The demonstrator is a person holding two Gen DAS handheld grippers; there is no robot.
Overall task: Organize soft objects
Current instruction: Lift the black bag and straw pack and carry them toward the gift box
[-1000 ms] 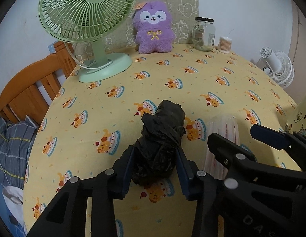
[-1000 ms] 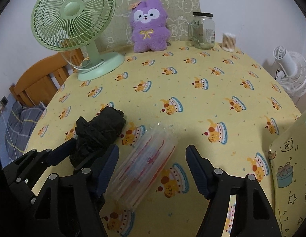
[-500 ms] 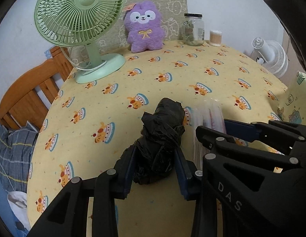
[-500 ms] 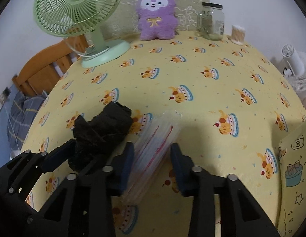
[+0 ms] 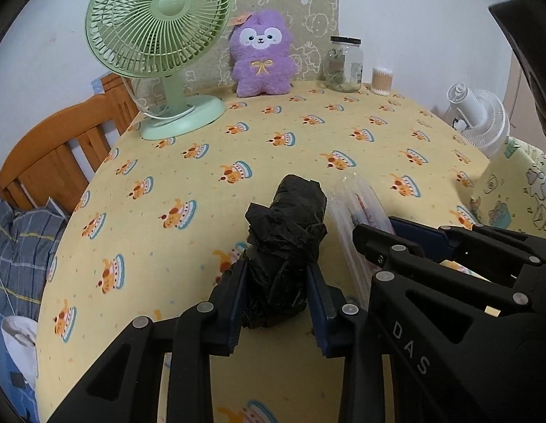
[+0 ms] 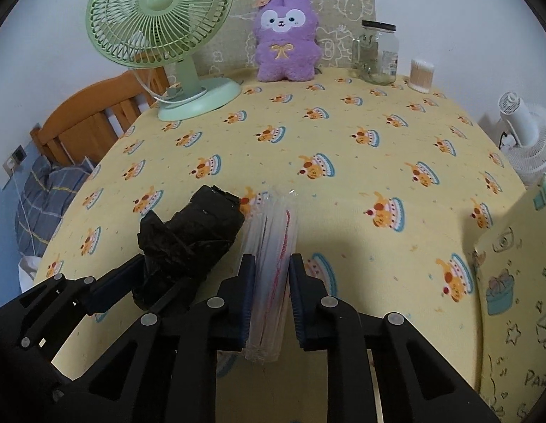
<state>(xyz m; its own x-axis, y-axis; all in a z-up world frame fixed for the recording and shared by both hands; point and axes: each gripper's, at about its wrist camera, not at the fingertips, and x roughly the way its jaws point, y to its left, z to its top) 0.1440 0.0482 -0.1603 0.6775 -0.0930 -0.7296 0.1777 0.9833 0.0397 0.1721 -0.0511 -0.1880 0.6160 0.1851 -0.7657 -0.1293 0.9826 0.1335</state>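
A crumpled black plastic roll [image 5: 290, 225] lies on the yellow tablecloth [image 5: 237, 134]. My left gripper [image 5: 276, 275] is around its near end, its jaws closing with the pads pressing its sides. Touching its right side is a clear plastic roll with red lines [image 6: 276, 225]. My right gripper [image 6: 271, 271] is shut on the near part of it. In the left wrist view the clear roll [image 5: 357, 204] runs under the right gripper [image 5: 378, 227]. In the right wrist view the black roll [image 6: 199, 232] sits in the left gripper [image 6: 160, 275].
At the table's far side stand a green fan [image 5: 160, 35], a purple plush toy [image 5: 260, 60], a glass jar [image 5: 343, 65] and a tub of cotton swabs [image 5: 381, 79]. A patterned bag [image 6: 513, 282] is at the right edge, a white fan [image 5: 481, 127] beyond, a wooden headboard [image 5: 54, 155] left.
My right gripper's jaws went from wide apart to shut on the clear roll. My left gripper kept hold of the black roll and shifted a little across the table.
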